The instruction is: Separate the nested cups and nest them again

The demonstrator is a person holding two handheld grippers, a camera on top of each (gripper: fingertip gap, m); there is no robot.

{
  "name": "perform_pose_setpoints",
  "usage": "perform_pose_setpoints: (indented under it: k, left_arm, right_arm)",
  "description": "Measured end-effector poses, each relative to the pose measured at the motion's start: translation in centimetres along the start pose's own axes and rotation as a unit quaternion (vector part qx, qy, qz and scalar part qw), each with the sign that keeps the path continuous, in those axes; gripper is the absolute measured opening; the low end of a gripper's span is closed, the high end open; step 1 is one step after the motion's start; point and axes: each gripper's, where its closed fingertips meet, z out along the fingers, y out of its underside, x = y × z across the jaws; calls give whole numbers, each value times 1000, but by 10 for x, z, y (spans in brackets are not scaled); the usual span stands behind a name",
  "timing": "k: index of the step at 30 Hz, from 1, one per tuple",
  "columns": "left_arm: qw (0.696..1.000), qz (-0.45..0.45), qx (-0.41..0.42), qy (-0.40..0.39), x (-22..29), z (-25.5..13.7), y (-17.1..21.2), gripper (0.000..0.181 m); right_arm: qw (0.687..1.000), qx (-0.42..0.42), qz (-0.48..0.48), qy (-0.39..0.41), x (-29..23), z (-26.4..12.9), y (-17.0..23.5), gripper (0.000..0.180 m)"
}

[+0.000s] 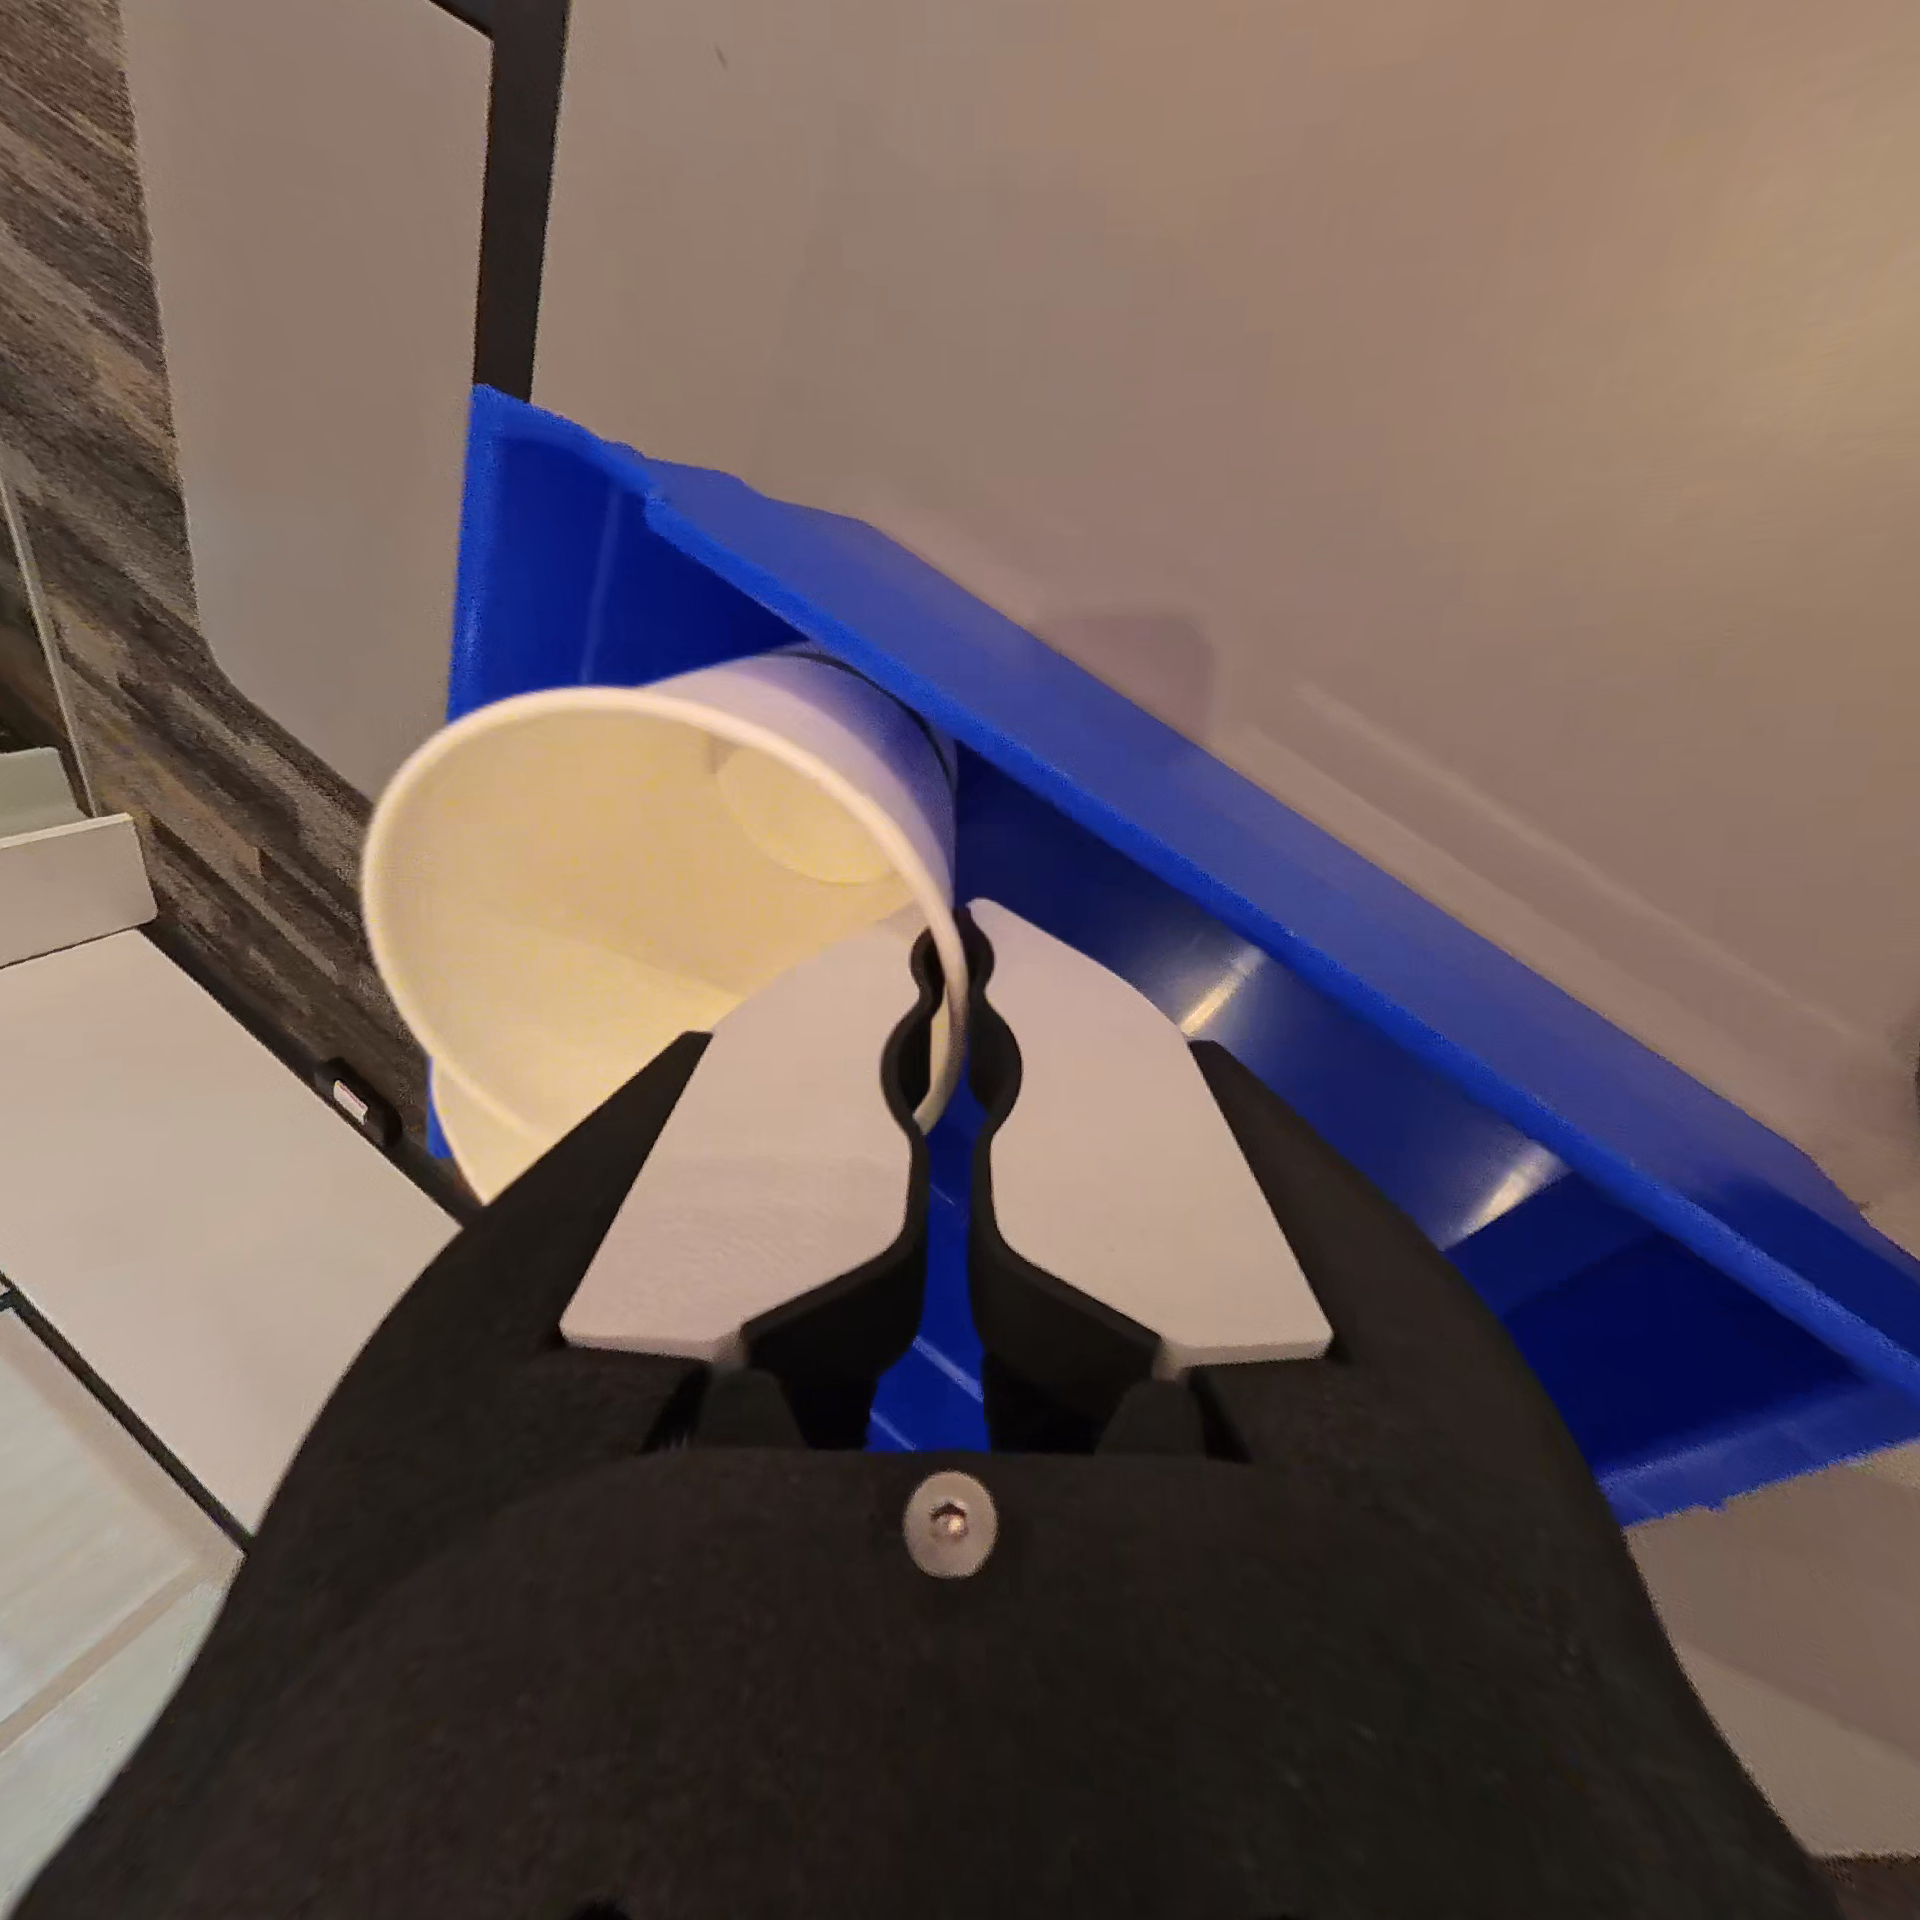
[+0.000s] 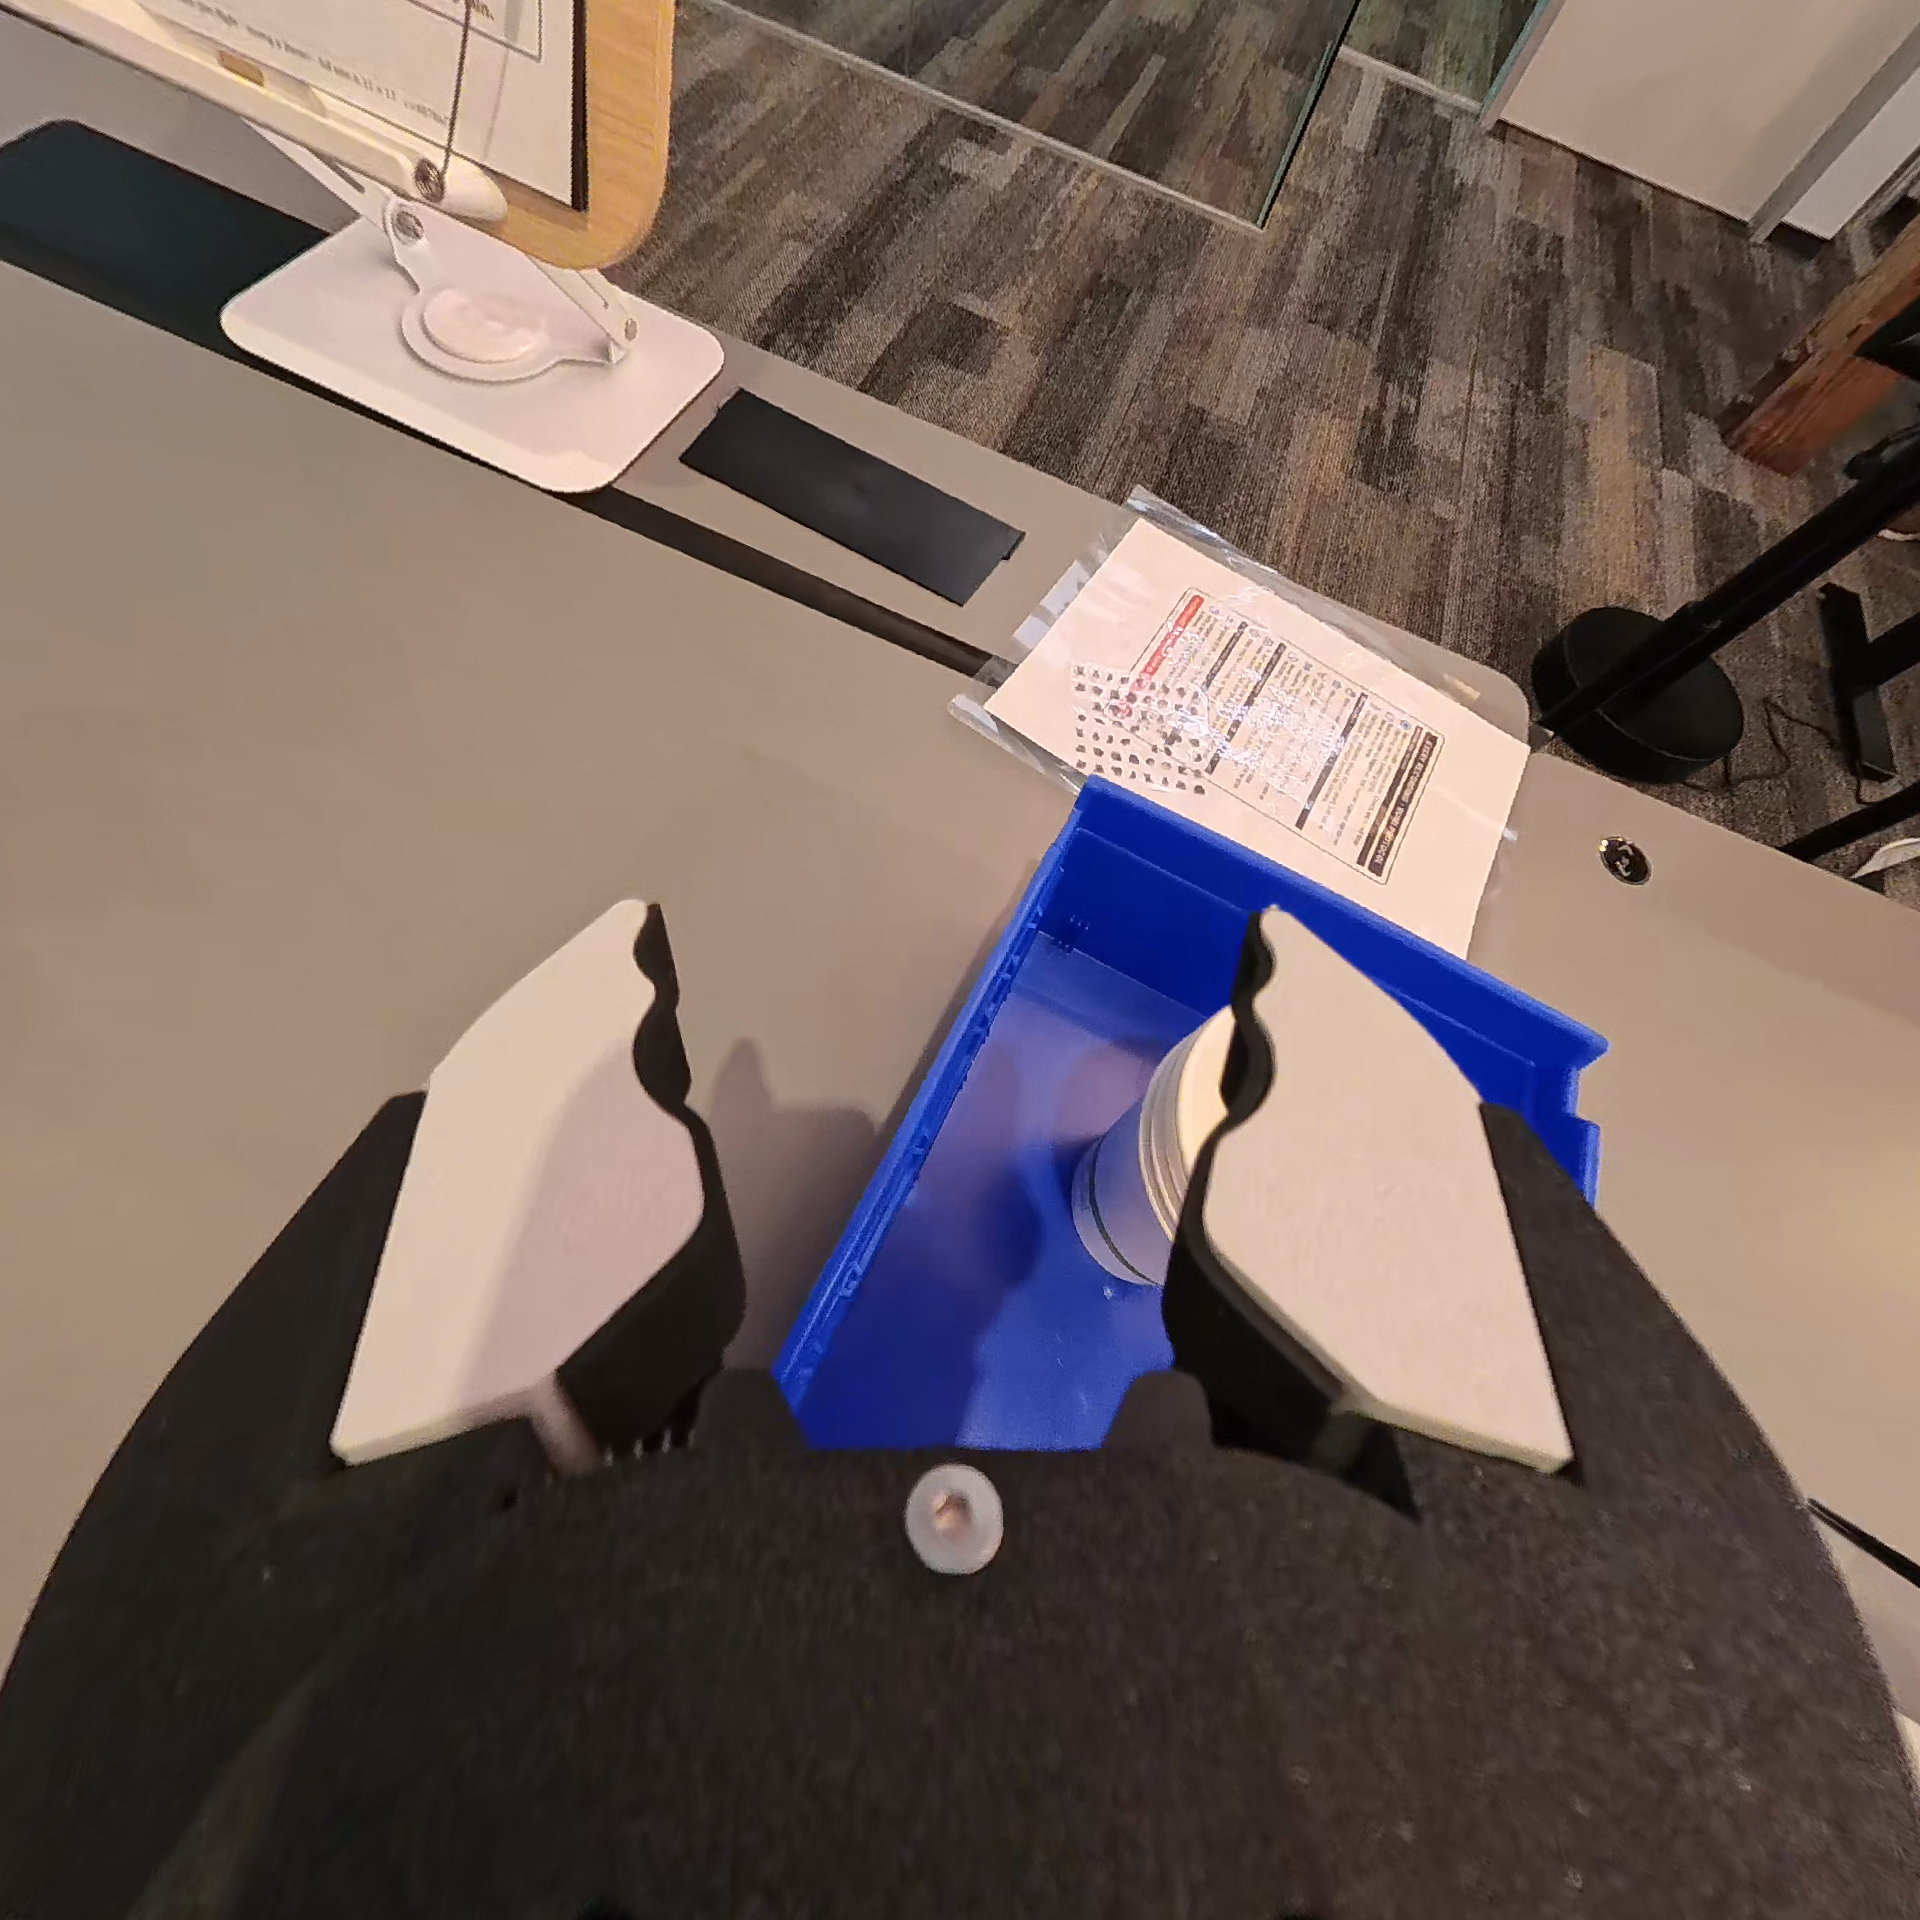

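Note:
In the left wrist view a white paper cup lies on its side in a blue bin, its mouth towards me. A second rim shows under it, so the cups are nested. My left gripper is shut on the cup's rim wall, one finger inside the mouth and one outside. In the right wrist view my right gripper is open and empty, hovering over the near end of the same bin. The cups' bottom end shows in the bin, partly hidden by my right finger.
The bin stands on a grey table. A printed sheet in a plastic sleeve lies just beyond the bin. A white monitor stand and a black cover strip sit at the table's far edge. A black frame post rises behind the bin.

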Motion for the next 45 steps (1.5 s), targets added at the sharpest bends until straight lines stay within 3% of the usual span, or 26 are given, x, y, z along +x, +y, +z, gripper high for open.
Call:
perform_pose_setpoints:
  k: [6, 10, 13, 18, 23, 26, 30, 35, 40, 45]
  left_arm:
    - [1000, -8, 11, -4, -10, -41, -3, 0]
    - [998, 0, 42, -50, -25, -96, -16, 0]
    - [989, 12, 122, -84, -22, -147, -53, 0]
    - [962, 53, 265, -30, 46, -196, -145, 0]
    - [933, 98, 340, 64, 130, -204, -218, 0]
    - [922, 117, 352, 109, 166, -203, -244, 0]
    - [913, 147, 349, 154, 197, -201, -265, 0]
    - [906, 193, 336, 168, 219, -199, -278, 0]
    - [901, 235, 321, 174, 235, -196, -281, 0]
    - [895, 261, 318, 173, 246, -197, -281, 0]
  right_arm:
    - [1000, 10, 17, 1, 7, -4, 2, 99]
    - [1000, 22, 11, 6, 7, -9, -2, 98]
    - [998, 63, -16, 5, -2, -19, -21, 97]
    - [970, 215, -99, -47, -60, -52, -86, 96]
    - [921, 299, -161, -189, -168, -77, -126, 89]
    - [891, 282, -203, -291, -238, -74, -125, 91]
    - [865, 241, -245, -366, -305, -50, -112, 94]
    - [863, 166, -281, -386, -342, -8, -87, 98]
    - [841, 134, -263, -453, -363, -8, -73, 99]
    - [836, 109, -267, -466, -364, 0, -64, 99]
